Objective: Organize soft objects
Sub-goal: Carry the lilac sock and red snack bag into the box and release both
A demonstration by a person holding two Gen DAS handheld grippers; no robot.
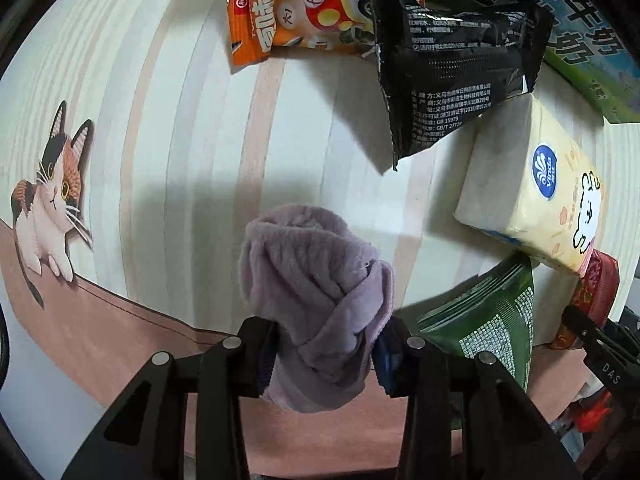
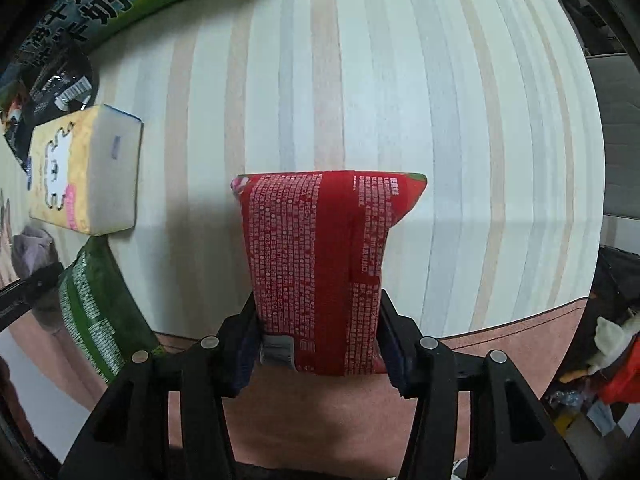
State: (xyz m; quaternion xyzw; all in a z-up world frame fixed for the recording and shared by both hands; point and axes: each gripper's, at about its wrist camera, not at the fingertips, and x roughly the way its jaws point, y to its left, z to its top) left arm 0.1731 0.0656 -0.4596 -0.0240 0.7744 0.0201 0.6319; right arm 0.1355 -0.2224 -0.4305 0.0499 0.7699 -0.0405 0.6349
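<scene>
Between the left jaws — purple towel (image 1: 316, 304); right — red packet (image 2: 320, 264).

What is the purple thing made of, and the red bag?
The purple cloth looks like soft fleece or terry: fuzzy, matte and bunched into folds. The red bag looks like thin plastic film, smooth and slightly shiny, printed with small white text.

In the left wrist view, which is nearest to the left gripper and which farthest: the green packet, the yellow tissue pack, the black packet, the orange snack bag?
From the left gripper, which holds the purple cloth:
1. Green packet, just to its right.
2. Yellow tissue pack, farther right and ahead.
3. Black packet, ahead.
4. Orange snack bag, at the far edge.
</scene>
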